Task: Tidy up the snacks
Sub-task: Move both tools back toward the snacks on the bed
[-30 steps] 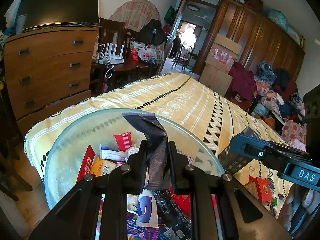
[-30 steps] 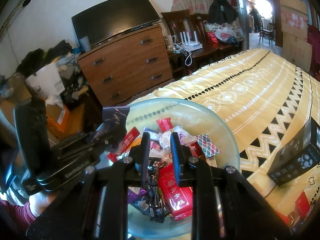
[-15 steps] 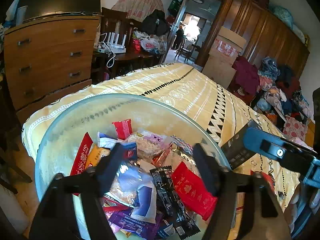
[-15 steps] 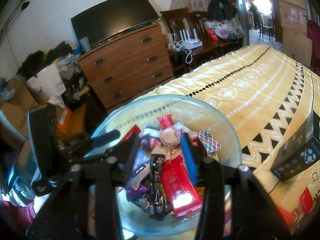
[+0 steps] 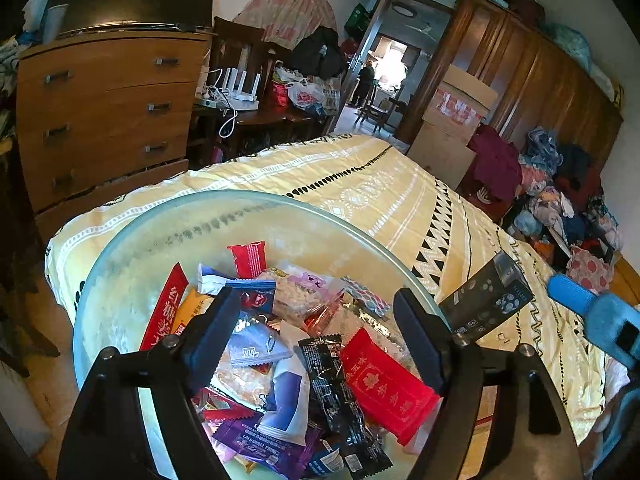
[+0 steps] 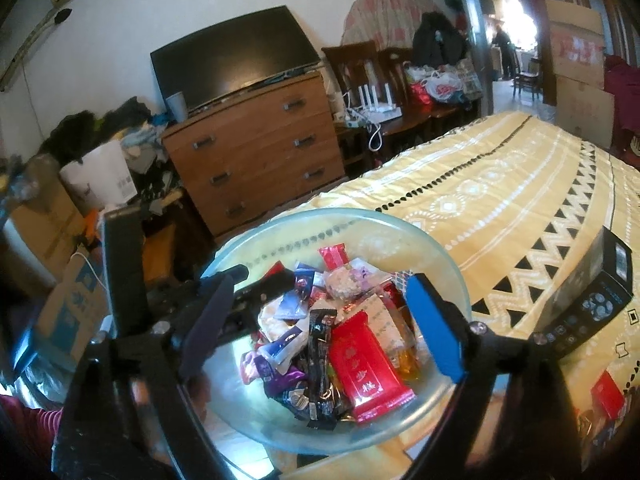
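- The left gripper (image 5: 316,336) hangs over the near-left part of the bowl (image 5: 120,240). Its jaws have just been opening and now stand wide with nothing pressed between them, which reads as a packet just let go.
- The snacks (image 5: 288,344) lie heaped in the bowl, under and just ahead of both pairs of jaws. This is where they are being gathered, so the pile sits toward the near side, within easy reach.
- A red packet (image 6: 366,364) lies flat on top of the heap, below the gap of the right jaws.
- The right gripper (image 6: 316,328) is over the same bowl. Its jaws have also just been opening; they are spread wide and empty.
- Right of the right jaws, a black box (image 6: 592,300) lies on the bed (image 6: 500,184), clear of the bowl and probably still unsorted.
- Farther right, low down, a small red box (image 6: 606,398) also waits on the bed.
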The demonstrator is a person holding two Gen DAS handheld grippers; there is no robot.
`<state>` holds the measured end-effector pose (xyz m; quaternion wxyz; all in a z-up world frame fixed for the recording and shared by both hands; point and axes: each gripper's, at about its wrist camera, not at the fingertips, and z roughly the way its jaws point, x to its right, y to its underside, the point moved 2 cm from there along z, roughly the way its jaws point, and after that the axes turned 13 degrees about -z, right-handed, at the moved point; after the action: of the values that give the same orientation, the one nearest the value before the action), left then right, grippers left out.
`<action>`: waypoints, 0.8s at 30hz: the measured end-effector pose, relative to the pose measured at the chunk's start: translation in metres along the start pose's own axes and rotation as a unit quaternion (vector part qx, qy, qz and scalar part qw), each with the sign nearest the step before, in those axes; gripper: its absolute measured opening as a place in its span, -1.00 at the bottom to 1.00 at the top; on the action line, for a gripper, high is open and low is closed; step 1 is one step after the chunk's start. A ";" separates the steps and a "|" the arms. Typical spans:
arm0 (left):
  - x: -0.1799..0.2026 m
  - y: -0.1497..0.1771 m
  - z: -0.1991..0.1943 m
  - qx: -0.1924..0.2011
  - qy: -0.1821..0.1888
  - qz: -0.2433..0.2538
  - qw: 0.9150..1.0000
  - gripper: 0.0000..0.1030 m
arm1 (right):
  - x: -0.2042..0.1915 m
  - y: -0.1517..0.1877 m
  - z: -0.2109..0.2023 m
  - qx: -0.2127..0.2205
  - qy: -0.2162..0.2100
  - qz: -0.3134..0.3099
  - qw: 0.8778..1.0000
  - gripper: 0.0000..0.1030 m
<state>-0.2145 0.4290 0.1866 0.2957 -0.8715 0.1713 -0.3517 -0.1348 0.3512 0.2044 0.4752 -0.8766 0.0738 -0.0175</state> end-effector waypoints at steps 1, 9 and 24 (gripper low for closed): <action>0.000 0.000 0.000 0.002 -0.003 0.000 1.000 0.57 | -0.001 0.002 -0.003 0.002 0.004 -0.002 1.000 0.78; 0.008 0.002 -0.016 0.011 0.040 0.001 0.999 0.64 | -0.010 0.041 -0.040 0.012 0.039 -0.018 0.999 0.87; 0.101 0.050 -0.056 -0.010 0.132 0.092 0.987 0.80 | 0.015 0.158 -0.120 -0.025 0.096 0.060 0.993 0.87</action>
<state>-0.1889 0.3173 0.2383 0.2931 -0.8010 0.2913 -0.4331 -0.1494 0.1647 0.1372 0.4442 -0.8764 0.1720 -0.0708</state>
